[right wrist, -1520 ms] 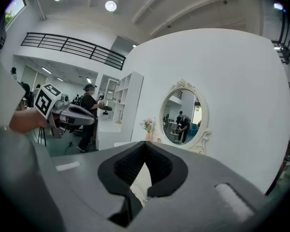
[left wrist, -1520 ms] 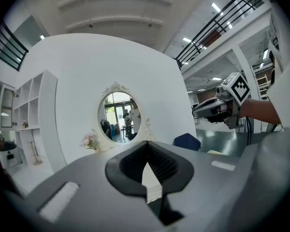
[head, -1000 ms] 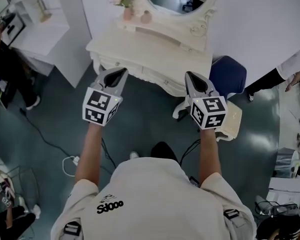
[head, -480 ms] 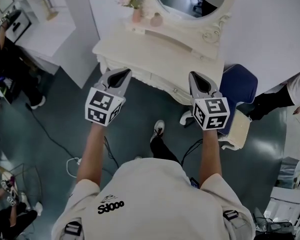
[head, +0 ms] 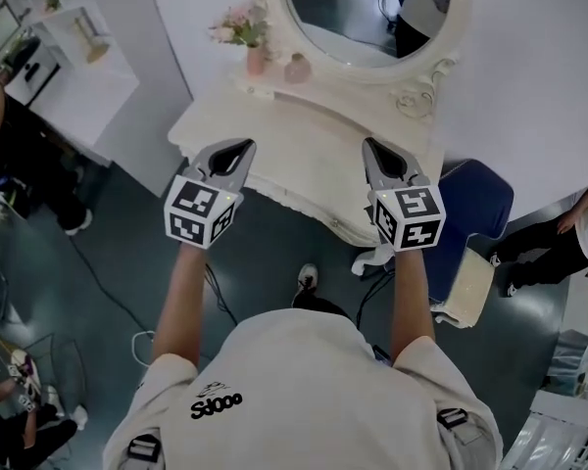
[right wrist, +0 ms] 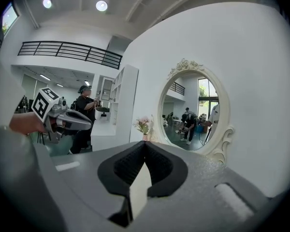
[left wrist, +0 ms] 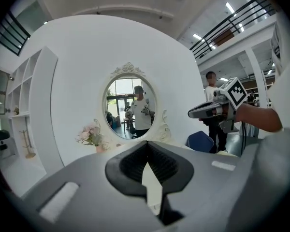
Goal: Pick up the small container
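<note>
Cream dressing table (head: pixel 314 150) with small container (head: pixel 296 67) below oval mirror (head: pixel 363 13)

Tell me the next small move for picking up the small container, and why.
Probably reach the left gripper forward and open it: the small container stands at the back of the table beside the vase, and this gripper is shut, empty and short of it.

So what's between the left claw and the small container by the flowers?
In the head view, only bare tabletop lies between the left claw and the small container.
</note>
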`<action>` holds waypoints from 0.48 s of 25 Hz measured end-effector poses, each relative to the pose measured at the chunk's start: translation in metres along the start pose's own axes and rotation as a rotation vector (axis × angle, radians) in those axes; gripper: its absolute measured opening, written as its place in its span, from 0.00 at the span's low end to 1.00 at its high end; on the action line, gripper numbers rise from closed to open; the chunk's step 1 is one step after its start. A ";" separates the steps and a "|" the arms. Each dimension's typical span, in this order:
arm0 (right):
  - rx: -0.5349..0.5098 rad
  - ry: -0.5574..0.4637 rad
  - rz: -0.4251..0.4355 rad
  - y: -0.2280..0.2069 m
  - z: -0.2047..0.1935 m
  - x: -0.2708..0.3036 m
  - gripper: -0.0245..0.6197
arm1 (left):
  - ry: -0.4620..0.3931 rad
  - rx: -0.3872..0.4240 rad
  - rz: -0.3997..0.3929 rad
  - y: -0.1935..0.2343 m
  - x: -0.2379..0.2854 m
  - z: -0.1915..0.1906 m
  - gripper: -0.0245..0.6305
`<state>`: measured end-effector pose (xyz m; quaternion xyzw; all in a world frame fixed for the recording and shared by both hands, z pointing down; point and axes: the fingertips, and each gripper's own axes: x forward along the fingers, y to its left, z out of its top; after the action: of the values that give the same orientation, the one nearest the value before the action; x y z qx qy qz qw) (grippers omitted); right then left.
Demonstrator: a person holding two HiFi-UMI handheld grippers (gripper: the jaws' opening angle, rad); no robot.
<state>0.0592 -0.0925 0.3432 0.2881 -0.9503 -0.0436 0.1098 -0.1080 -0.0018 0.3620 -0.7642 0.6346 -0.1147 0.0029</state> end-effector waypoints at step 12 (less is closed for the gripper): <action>0.010 0.020 0.068 -0.080 0.007 0.078 0.04 | 0.029 -0.014 0.032 0.034 0.114 0.022 0.07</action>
<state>0.0372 -0.2023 0.3394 0.2565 -0.9586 -0.0322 0.1194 -0.1179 -0.1223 0.3556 -0.7524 0.6474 -0.1212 -0.0100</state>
